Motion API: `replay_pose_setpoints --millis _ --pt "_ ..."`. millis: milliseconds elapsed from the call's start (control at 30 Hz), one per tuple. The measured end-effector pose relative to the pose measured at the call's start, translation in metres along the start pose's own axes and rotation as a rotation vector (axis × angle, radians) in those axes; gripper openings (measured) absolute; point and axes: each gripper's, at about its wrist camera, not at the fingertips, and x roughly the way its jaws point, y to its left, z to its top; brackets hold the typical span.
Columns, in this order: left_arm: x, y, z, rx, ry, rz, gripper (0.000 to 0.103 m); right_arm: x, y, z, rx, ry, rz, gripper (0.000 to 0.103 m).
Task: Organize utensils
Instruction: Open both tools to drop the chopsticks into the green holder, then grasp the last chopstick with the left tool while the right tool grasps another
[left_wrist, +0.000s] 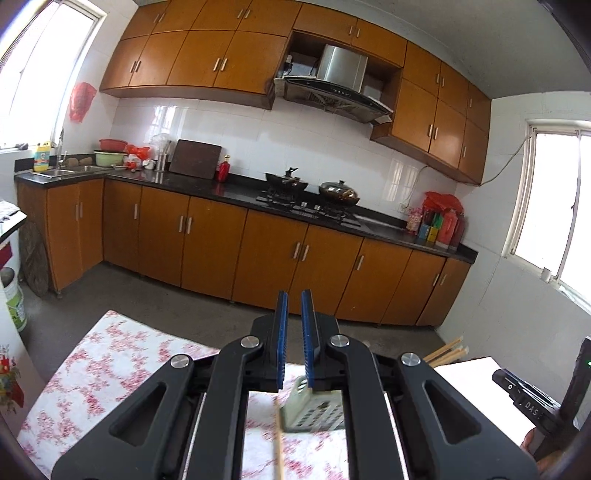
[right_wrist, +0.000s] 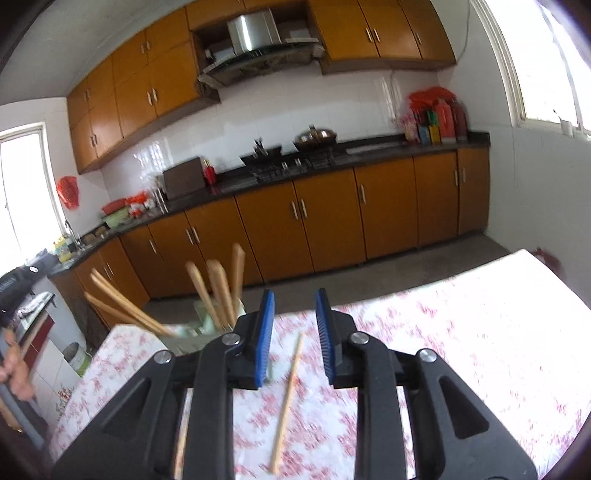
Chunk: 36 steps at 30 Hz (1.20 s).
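Observation:
A pale green utensil holder (right_wrist: 199, 325) stands on the floral tablecloth (right_wrist: 443, 332) with several wooden chopsticks (right_wrist: 218, 288) sticking up from it. It shows below my left gripper too (left_wrist: 314, 410). One loose chopstick (right_wrist: 288, 398) lies on the cloth between and below my right gripper's fingers; it also shows in the left wrist view (left_wrist: 279, 439). My right gripper (right_wrist: 294, 301) is open and empty, raised above the table. My left gripper (left_wrist: 294, 299) has its blue pads a narrow gap apart, empty, above the holder.
The table's far edge (left_wrist: 155, 325) drops to a grey floor. Brown cabinets and a black counter (left_wrist: 229, 188) with pans run along the back wall. The other gripper's body (left_wrist: 535, 402) and chopstick ends (left_wrist: 447, 350) sit at the right.

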Motion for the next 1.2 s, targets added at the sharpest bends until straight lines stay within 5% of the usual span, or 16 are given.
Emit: replay_pose_setpoints --millis 300,467,733,867,1200 --pt "0.023 0.06 -0.083 -0.027 0.239 0.121 0.008 0.07 -0.005 -0.11 0.046 0.343 0.038 0.024" --pt "0.04 0.074 -0.127 -0.042 0.373 0.139 0.008 0.096 0.024 -0.148 -0.005 0.427 0.045 0.024" --pt "0.049 0.073 -0.158 -0.033 0.449 0.111 0.009 0.117 0.032 -0.163 -0.067 0.452 -0.019 0.019" --pt "0.054 0.061 -0.164 -0.023 0.459 0.086 0.031 0.114 0.025 -0.162 -0.072 0.441 -0.044 0.008" --pt "0.074 0.014 -0.193 0.075 0.548 -0.02 0.039 0.101 -0.043 -0.149 0.085 0.4 -0.217 0.007"
